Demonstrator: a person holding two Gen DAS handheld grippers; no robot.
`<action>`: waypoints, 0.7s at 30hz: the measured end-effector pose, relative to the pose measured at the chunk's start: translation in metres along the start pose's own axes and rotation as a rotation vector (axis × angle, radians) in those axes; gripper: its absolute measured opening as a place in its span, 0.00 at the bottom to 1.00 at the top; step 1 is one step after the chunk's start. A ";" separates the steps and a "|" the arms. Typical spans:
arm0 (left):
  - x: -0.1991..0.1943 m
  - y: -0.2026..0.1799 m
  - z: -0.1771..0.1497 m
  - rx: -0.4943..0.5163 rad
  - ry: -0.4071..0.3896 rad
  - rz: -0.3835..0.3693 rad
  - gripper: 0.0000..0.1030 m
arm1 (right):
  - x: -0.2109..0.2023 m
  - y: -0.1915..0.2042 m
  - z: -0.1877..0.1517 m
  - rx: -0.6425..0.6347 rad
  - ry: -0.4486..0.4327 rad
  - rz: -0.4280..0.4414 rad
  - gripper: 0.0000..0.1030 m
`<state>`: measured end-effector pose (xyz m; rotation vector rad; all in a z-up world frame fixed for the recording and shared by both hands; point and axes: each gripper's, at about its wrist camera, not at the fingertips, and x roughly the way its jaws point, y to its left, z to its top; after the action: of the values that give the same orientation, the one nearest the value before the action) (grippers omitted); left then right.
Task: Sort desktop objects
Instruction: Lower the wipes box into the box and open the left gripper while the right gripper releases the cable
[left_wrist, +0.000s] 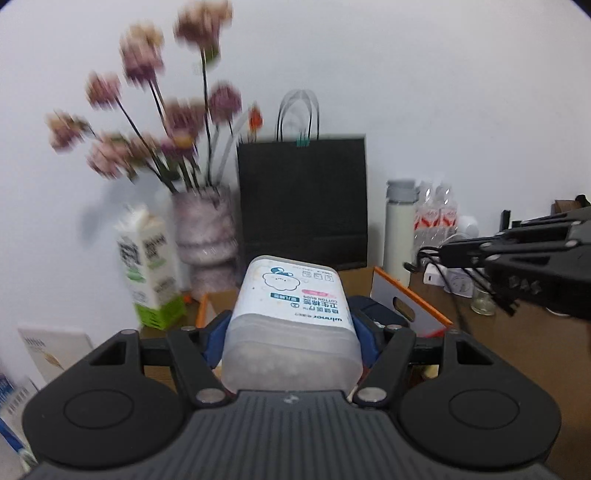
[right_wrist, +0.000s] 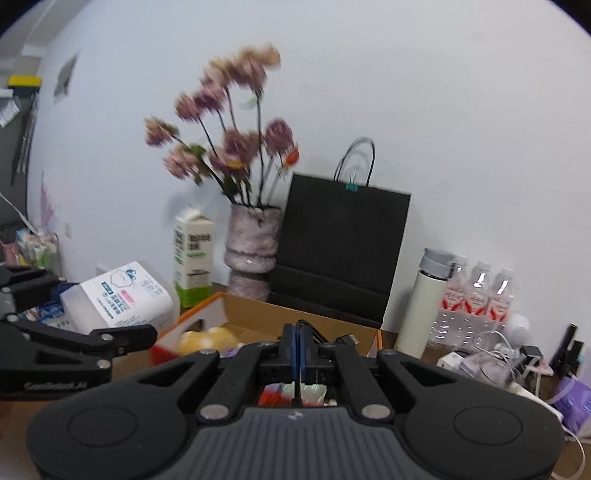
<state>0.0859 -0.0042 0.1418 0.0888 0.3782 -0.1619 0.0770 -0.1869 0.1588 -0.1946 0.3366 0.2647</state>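
My left gripper (left_wrist: 290, 332) is shut on a translucent cotton-bud box (left_wrist: 291, 317) with a white label, held in the air above the near edge of an open cardboard box (left_wrist: 410, 310) with orange trim. The cotton-bud box also shows at the left of the right wrist view (right_wrist: 122, 295). My right gripper (right_wrist: 298, 347) is shut on a thin black cable (right_wrist: 314, 334), above the same cardboard box (right_wrist: 295, 321). A yellow round thing (right_wrist: 207, 341) and a red-and-white packet (right_wrist: 291, 395) lie inside the box.
A vase of pink flowers (right_wrist: 253, 251), a milk carton (right_wrist: 194, 254) and a black paper bag (right_wrist: 340, 251) stand against the wall. A white flask (right_wrist: 421, 302), water bottles (right_wrist: 476, 299) and tangled chargers (right_wrist: 491, 358) are at the right. Books (left_wrist: 51, 350) lie at the left.
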 end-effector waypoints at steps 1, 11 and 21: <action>0.019 0.004 0.007 -0.020 0.029 -0.007 0.66 | 0.023 -0.005 0.007 0.000 0.027 0.002 0.01; 0.225 0.037 0.016 -0.226 0.375 0.054 0.67 | 0.224 -0.019 0.012 0.159 0.325 0.133 0.02; 0.273 0.061 0.009 -0.296 0.495 0.190 0.82 | 0.304 -0.041 -0.017 0.394 0.548 0.153 0.26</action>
<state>0.3497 0.0165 0.0513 -0.1307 0.8794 0.1090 0.3604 -0.1614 0.0427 0.1549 0.9396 0.2881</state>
